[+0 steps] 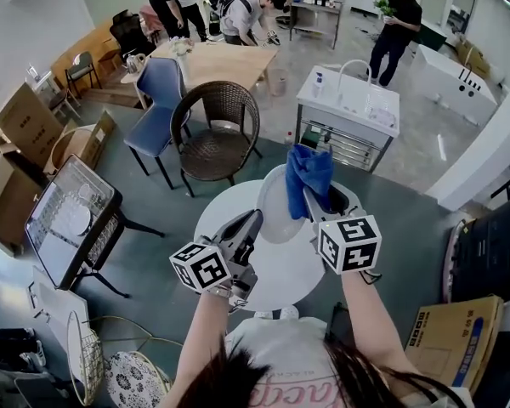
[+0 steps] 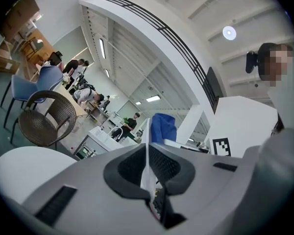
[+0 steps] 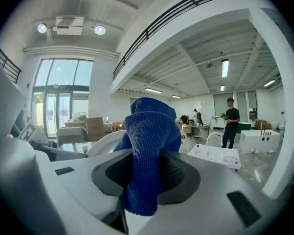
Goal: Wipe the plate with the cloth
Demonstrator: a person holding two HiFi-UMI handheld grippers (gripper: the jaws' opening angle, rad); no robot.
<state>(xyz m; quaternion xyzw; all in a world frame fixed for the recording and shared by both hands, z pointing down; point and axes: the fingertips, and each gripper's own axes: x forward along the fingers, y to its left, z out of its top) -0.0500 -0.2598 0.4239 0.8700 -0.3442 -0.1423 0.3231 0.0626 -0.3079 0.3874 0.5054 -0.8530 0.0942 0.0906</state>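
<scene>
Seen from above, a person holds a tool in each hand over a round white tabletop (image 1: 282,272). The left tool (image 1: 248,224) has its jaws closed on the rim of a white plate (image 1: 274,212), clamping it so that it stands on edge in the air, off the surface, above the far edge of the tabletop. In the left gripper view the plate shows as a thin white line running up between the dark pads.

The right tool (image 1: 316,201) is clamped on a bunched blue cloth (image 1: 309,173), which sticks up out of its jaws. The cloth lies against the plate's upper right rim.

On the floor beyond the far edge of the tabletop stands a brown wicker chair (image 1: 218,131), with a blue chair (image 1: 159,93) just beside it on the left. A white sink unit (image 1: 349,102) stands to the right of them.
</scene>
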